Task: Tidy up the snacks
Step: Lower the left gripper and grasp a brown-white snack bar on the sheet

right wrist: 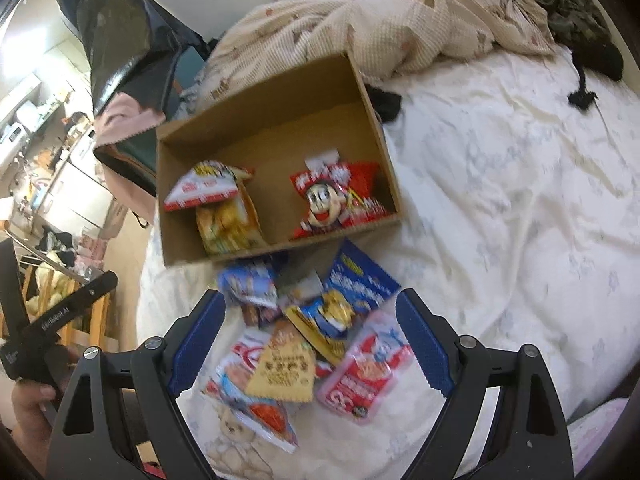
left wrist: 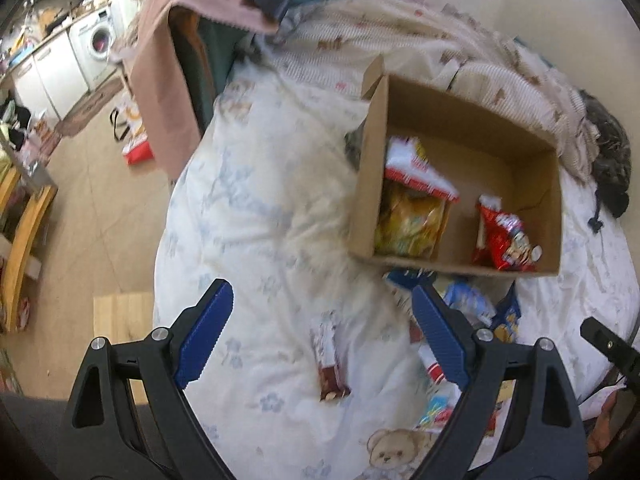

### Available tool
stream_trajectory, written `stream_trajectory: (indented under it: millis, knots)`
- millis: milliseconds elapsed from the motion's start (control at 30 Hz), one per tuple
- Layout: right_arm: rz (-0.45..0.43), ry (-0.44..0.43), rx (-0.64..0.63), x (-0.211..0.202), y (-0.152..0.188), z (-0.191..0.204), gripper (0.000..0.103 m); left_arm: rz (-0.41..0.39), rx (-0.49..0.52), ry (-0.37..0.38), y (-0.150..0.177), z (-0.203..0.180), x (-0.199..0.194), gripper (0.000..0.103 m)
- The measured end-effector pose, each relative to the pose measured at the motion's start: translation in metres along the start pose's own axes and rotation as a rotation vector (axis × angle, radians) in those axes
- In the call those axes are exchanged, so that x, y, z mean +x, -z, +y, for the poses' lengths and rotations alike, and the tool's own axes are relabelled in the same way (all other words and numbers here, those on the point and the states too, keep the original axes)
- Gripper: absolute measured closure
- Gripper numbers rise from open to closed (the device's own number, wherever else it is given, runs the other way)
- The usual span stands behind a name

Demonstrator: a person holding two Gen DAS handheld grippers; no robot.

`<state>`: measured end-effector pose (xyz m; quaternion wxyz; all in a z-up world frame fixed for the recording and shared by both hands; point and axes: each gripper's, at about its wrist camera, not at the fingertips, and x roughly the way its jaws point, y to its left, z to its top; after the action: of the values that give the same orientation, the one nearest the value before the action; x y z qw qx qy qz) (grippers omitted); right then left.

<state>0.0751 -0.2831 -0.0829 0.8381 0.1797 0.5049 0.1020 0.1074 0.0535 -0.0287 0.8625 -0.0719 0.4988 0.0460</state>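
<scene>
An open cardboard box point(left wrist: 368, 168) point(right wrist: 276, 96) lies on the bed. Inside it are a yellow snack bag with a red-and-white top point(left wrist: 412, 208) point(right wrist: 224, 212) and a red snack bag point(left wrist: 504, 240) point(right wrist: 340, 200). A pile of loose snack packets point(right wrist: 304, 344) lies on the quilt in front of the box, also seen in the left wrist view point(left wrist: 472, 304). A brown snack bar point(left wrist: 330, 360) lies apart on the quilt. My left gripper point(left wrist: 320, 332) is open above the bar. My right gripper point(right wrist: 310, 336) is open above the pile.
A rumpled beige blanket point(right wrist: 400, 12) lies behind the box. A dark garment point(right wrist: 576, 12) lies at the far right. A chair draped with pink cloth point(left wrist: 168, 80) stands left of the bed. The wooden floor point(left wrist: 100, 208) lies to the left.
</scene>
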Motion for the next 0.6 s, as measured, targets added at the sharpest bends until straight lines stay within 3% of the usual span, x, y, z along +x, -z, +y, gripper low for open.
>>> stream_trajectory:
  millis: [100, 233, 367, 500, 600]
  knots:
    - [0.03, 0.007, 0.015, 0.005, 0.006, -0.004, 0.013, 0.044, -0.046, -0.024, 0.003, 0.01, 0.012, 0.014]
    - [0.054, -0.009, 0.054, 0.011, 0.006, -0.008, 0.013, 0.141, -0.127, 0.0, 0.007, 0.025, 0.031, 0.014]
    - [0.06, -0.014, 0.082, 0.014, 0.003, -0.01, 0.013, 0.233, -0.118, -0.019, 0.017, 0.024, 0.055, 0.014]
    - [0.077, -0.024, 0.101, 0.019, 0.002, -0.011, 0.013, 0.341, -0.105, 0.011, 0.031, 0.014, 0.087, 0.035]
    - [0.082, -0.024, 0.102, 0.02, 0.002, -0.011, 0.013, 0.378, -0.08, -0.037, 0.041, 0.006, 0.106, 0.038]
